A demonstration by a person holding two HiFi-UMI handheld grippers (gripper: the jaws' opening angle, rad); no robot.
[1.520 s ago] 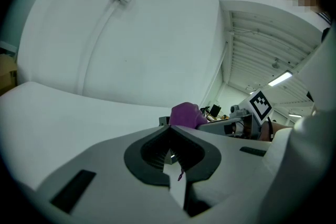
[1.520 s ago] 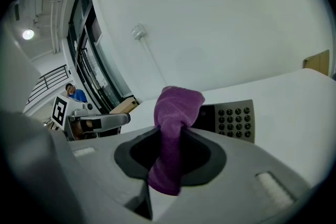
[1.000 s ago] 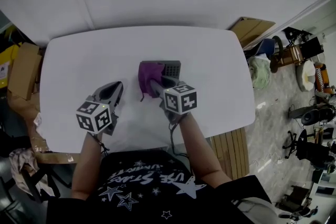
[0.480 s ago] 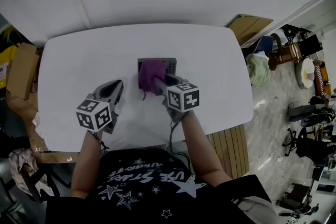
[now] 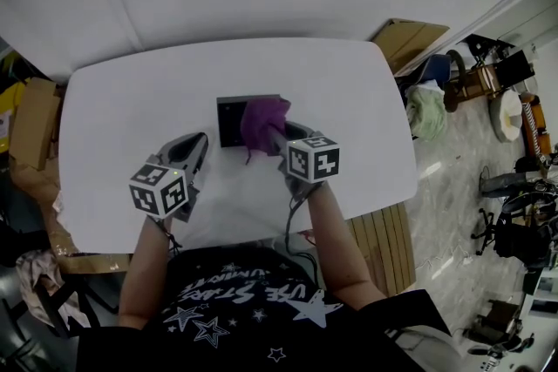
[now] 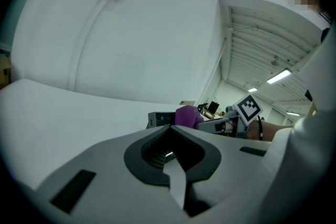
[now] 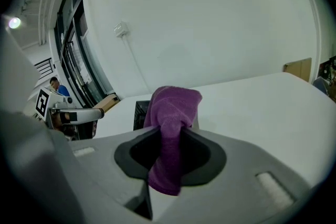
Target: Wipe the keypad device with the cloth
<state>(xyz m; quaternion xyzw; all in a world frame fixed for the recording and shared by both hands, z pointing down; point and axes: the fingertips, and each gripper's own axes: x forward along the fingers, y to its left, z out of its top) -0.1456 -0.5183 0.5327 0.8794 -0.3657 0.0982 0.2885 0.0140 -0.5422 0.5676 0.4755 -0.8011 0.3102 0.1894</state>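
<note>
On the white table (image 5: 131, 100) lies the dark keypad device (image 5: 232, 120); its left part shows and its right part is under the purple cloth (image 5: 264, 118). My right gripper (image 5: 277, 135) is shut on the cloth and presses it onto the device. In the right gripper view the cloth (image 7: 170, 118) bunches between the jaws of the right gripper (image 7: 167, 162), with the device (image 7: 140, 113) just behind. My left gripper (image 5: 193, 143) rests on the table left of the device, shut with nothing in it. The left gripper view shows its own jaws (image 6: 169, 162) closed, and the device (image 6: 159, 119) and cloth (image 6: 187, 115) ahead.
Cardboard boxes (image 5: 35, 122) stand by the table's left edge and a cardboard sheet (image 5: 410, 39) at its back right corner. A wooden pallet (image 5: 384, 240) lies near the front right. Chairs and clutter fill the floor at right (image 5: 506, 187).
My right gripper has dragged the cloth rightward across the device: the cloth covered its left part, now its right. The left gripper has stayed put.
</note>
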